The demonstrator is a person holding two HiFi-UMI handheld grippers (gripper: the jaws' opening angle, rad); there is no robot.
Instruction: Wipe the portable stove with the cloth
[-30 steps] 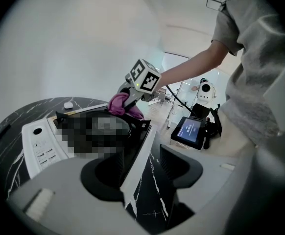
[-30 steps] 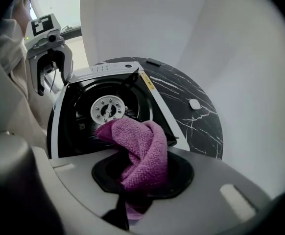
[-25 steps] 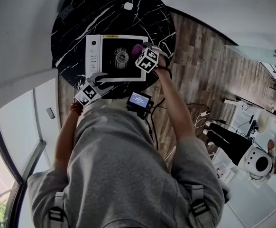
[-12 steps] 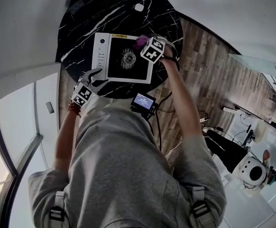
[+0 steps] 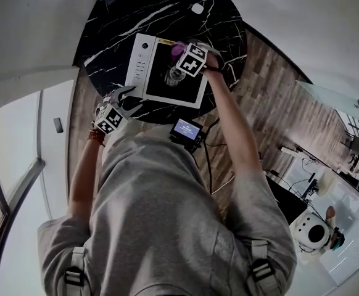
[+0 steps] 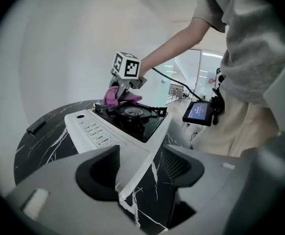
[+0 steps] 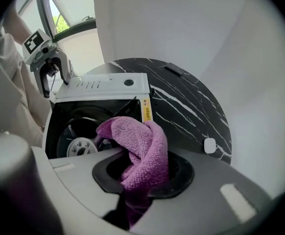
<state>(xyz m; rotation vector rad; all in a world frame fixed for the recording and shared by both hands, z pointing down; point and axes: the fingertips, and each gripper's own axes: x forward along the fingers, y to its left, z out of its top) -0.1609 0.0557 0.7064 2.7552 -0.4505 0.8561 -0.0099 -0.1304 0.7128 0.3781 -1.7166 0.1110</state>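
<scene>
The portable stove [image 5: 139,66] is white with a black top and lies on the round black marble table [image 5: 105,36]. My right gripper [image 5: 181,53] points down over the stove's far side, near the burner [image 7: 81,146], shut on a purple cloth [image 7: 142,146] that hangs from its jaws [image 5: 178,47]. My left gripper [image 5: 129,97] is at the stove's near-left corner. Its jaws have just been opening and stand wide. In the left gripper view the stove's white corner [image 6: 132,168] shows between them, ungripped [image 6: 140,168].
A small white puck [image 5: 197,8] and a dark flat remote [image 7: 174,70] lie at the table's far side. A device with a lit screen [image 5: 185,130] hangs at the person's waist. White walls curve round the table, with wood floor to the right.
My right gripper has carried the cloth from the stove's right edge in toward the burner. The left gripper stays by the near-left corner with wider jaws. The head view has swung.
</scene>
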